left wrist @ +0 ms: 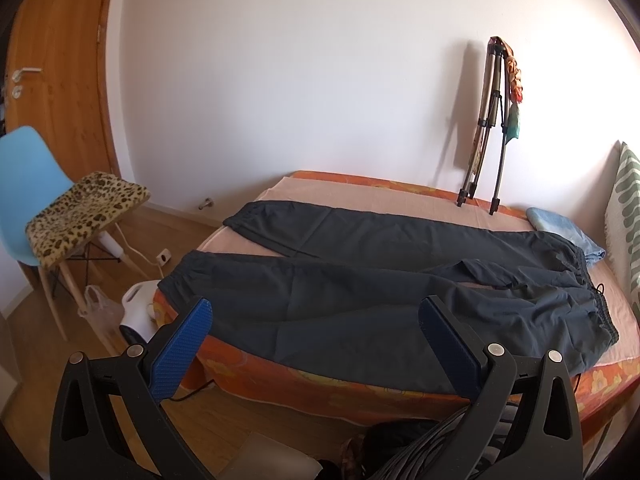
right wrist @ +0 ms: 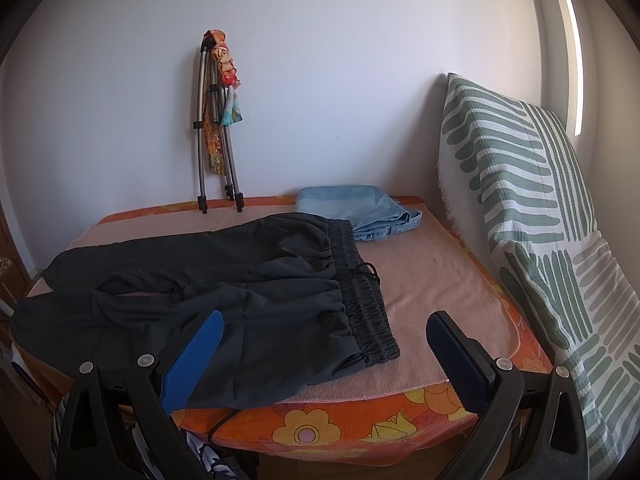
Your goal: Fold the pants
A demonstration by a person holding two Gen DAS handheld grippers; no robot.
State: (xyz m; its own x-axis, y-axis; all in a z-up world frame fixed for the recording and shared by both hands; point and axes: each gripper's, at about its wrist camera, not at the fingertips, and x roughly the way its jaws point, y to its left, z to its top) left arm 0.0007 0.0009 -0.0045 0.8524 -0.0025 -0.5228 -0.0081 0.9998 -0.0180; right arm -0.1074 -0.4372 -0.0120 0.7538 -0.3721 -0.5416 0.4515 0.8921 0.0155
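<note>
Pants (left wrist: 360, 280) look thin, limp, slippery, lying beyond both splayed, empty grippers, left (left wrist: 316, 320) & right (right wrist: 324, 336); I'd pinch waistband (right wrist: 360, 300) btwn right fingers, cuff w/ left

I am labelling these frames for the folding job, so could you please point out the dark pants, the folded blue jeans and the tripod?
dark pants (left wrist: 320, 300): left wrist view, middle of the near leg.
folded blue jeans (right wrist: 360, 208): right wrist view, top of the folded stack.
tripod (right wrist: 200, 128): right wrist view, left leg.
</note>
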